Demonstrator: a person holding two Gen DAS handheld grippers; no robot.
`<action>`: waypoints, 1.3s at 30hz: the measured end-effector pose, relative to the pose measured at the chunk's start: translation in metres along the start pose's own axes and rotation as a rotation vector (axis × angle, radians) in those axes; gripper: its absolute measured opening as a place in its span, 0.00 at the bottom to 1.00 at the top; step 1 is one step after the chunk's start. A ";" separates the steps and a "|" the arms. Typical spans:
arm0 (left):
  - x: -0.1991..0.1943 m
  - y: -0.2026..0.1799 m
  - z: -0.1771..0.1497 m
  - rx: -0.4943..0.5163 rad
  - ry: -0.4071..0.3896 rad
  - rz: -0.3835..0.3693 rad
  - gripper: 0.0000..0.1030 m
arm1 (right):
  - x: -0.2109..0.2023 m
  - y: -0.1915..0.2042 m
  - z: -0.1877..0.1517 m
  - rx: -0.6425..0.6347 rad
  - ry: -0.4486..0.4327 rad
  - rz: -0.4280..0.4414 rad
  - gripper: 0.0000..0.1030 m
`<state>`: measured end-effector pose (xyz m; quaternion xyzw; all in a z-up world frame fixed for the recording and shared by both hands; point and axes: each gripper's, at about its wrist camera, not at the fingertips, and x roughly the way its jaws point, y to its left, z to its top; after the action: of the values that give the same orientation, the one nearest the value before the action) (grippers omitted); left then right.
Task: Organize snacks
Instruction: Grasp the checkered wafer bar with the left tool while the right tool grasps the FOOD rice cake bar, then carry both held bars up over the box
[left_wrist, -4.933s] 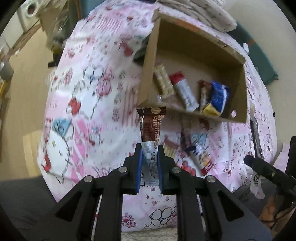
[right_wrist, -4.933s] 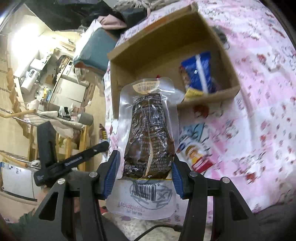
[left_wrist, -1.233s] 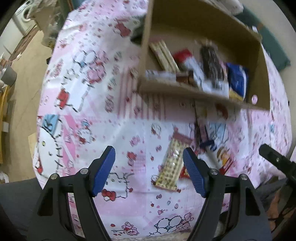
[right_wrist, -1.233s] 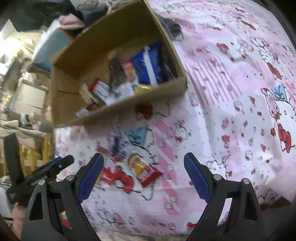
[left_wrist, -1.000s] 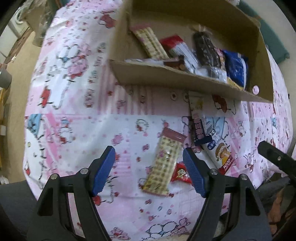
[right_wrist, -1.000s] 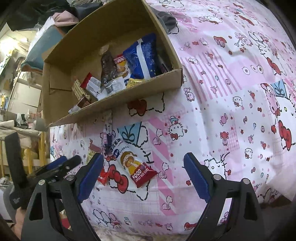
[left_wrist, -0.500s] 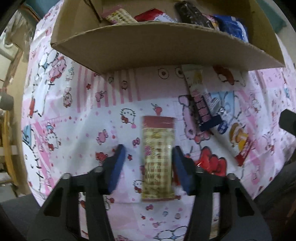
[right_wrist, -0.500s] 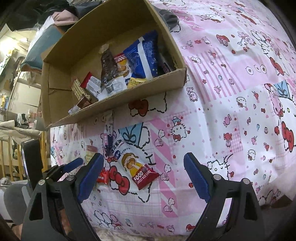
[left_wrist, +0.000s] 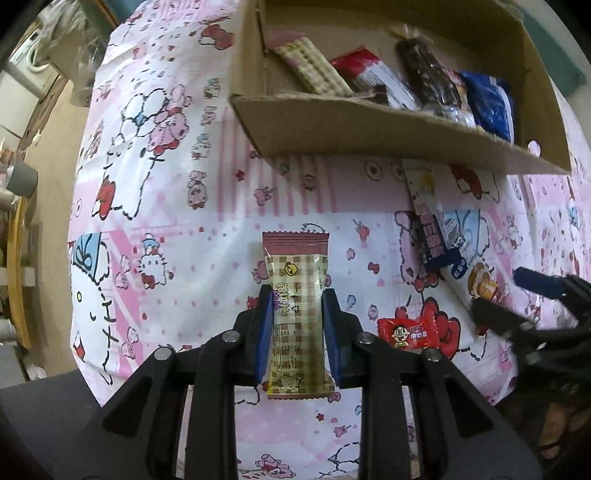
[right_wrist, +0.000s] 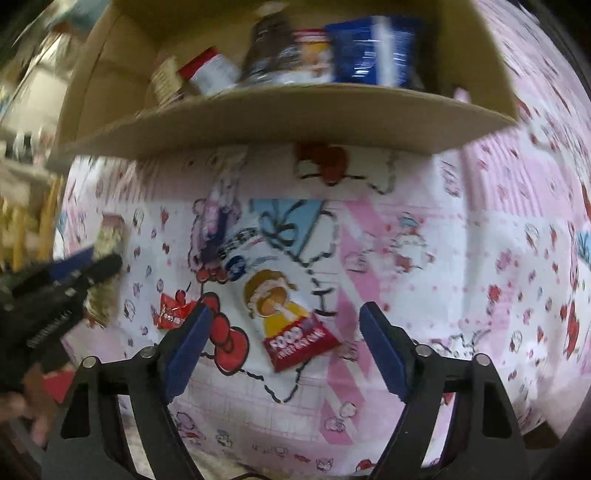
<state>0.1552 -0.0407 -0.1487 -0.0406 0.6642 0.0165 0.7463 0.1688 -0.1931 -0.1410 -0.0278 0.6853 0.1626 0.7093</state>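
My left gripper (left_wrist: 297, 295) is shut on a checked beige and maroon snack bar (left_wrist: 295, 280) lying on the pink cartoon-print cloth. A cardboard box (left_wrist: 369, 125) ahead holds several snacks. A small red candy (left_wrist: 408, 333) and a long white packet with a cartoon child (left_wrist: 465, 273) lie to the right. My right gripper (right_wrist: 284, 317) is open above the white and red cartoon packet (right_wrist: 284, 314); the view is blurred. The red candy (right_wrist: 171, 312) lies to its left, and the box (right_wrist: 280, 114) stands ahead.
A dark blue wafer packet (left_wrist: 430, 229) lies by the box's front wall, partly over the white packet. The right gripper (left_wrist: 535, 314) shows at the right edge of the left wrist view. The cloth's left edge drops to a floor (left_wrist: 48, 177).
My left gripper has closed on the checked snack bar. My right gripper has moved down and closer to the cartoon packet, still open.
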 end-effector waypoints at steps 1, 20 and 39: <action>-0.001 0.000 0.000 -0.006 -0.002 -0.004 0.21 | 0.002 0.005 0.001 -0.025 0.001 -0.021 0.80; -0.009 0.007 0.001 -0.020 -0.017 -0.001 0.21 | 0.002 -0.014 -0.015 -0.021 0.029 0.011 0.33; -0.077 0.038 -0.022 -0.084 -0.254 -0.010 0.21 | -0.071 -0.016 -0.024 -0.002 -0.147 0.279 0.33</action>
<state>0.1212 -0.0023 -0.0763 -0.0726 0.5627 0.0458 0.8222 0.1495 -0.2284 -0.0761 0.0790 0.6287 0.2617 0.7280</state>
